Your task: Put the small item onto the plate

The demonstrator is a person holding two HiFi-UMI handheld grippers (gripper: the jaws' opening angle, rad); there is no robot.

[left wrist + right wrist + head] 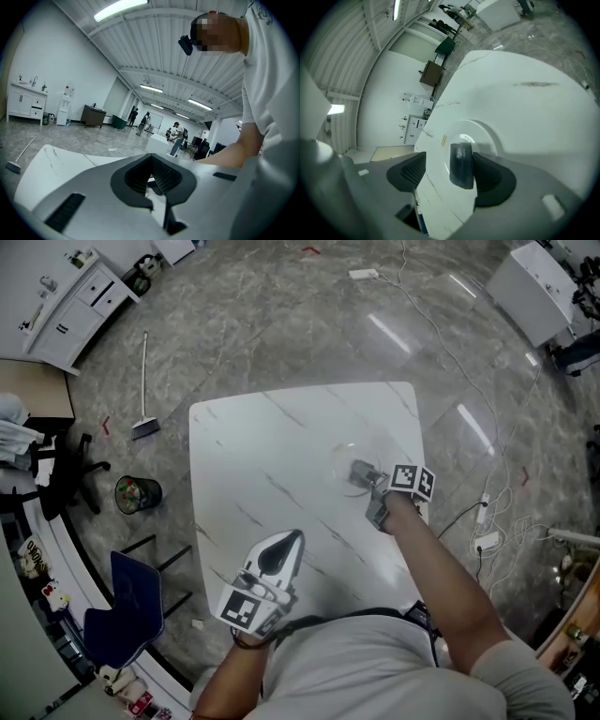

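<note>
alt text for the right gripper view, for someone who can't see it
A small dark item stands on a white plate between the open jaws of the right claw, close against one pad with a gap to the other. The plate sits on a white marble table.

Reaching the right claw [375, 497] across the white table [272, 446], with a small dark item [361, 472] at its tips, on a faint clear plate [338, 456]. Left claw [285, 546] low near the front edge. On the floor alongside: broom [143, 390], bin [138, 492], blue chair [131, 606].

broom [143, 390]: lying on floor [281, 324] | bin [138, 492]: near it | cabinet [80, 301]: top left
</note>
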